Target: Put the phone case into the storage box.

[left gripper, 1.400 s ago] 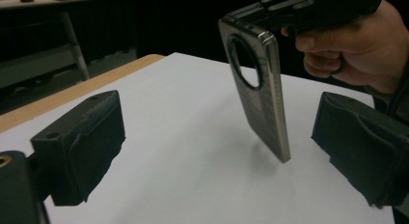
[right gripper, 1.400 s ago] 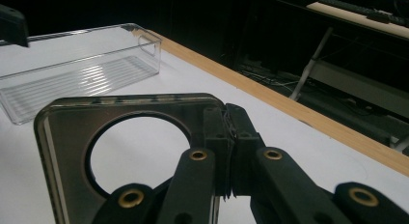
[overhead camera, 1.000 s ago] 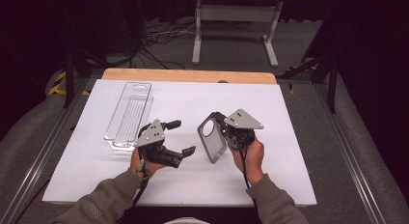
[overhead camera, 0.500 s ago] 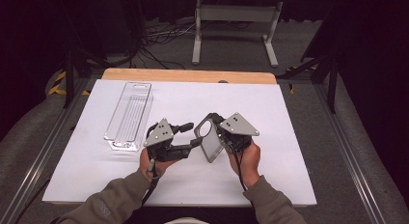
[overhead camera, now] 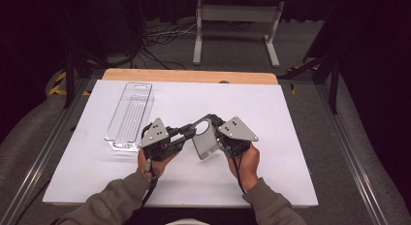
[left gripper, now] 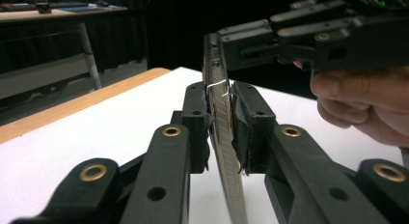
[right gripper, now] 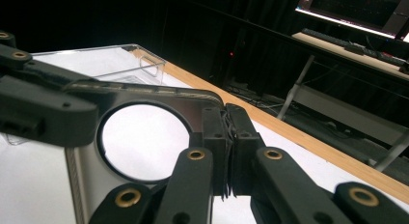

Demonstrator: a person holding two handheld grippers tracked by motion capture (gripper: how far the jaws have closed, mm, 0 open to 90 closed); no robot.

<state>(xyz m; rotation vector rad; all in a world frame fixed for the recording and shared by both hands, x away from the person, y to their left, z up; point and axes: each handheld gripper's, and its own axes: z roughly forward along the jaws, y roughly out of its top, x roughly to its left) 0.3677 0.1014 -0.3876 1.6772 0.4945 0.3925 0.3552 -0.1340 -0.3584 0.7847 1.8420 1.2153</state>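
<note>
A thin grey card (overhead camera: 206, 141) with a round hole is held tilted above the white table (overhead camera: 295, 113), between my two grippers. My right gripper (overhead camera: 216, 123) is shut on the card's upper corner; in the right gripper view its jaws (right gripper: 226, 115) pinch the card (right gripper: 89, 178) beside the hole. My left gripper (overhead camera: 190, 131) has just been closing its jaws and is now shut on the card's opposite edge. In the left gripper view the card (left gripper: 226, 151) stands edge-on between the pads of my left gripper (left gripper: 221, 101).
A long clear plastic tray (overhead camera: 130, 116) lies on the left part of the table, also behind the card (right gripper: 115, 62). A wooden strip (overhead camera: 189, 75) runs along the far edge. A metal stand (overhead camera: 235, 14) is on the floor beyond.
The left gripper moved right up to the card and its open jaws closed on the card's edge. The right gripper shifted slightly left with the card.
</note>
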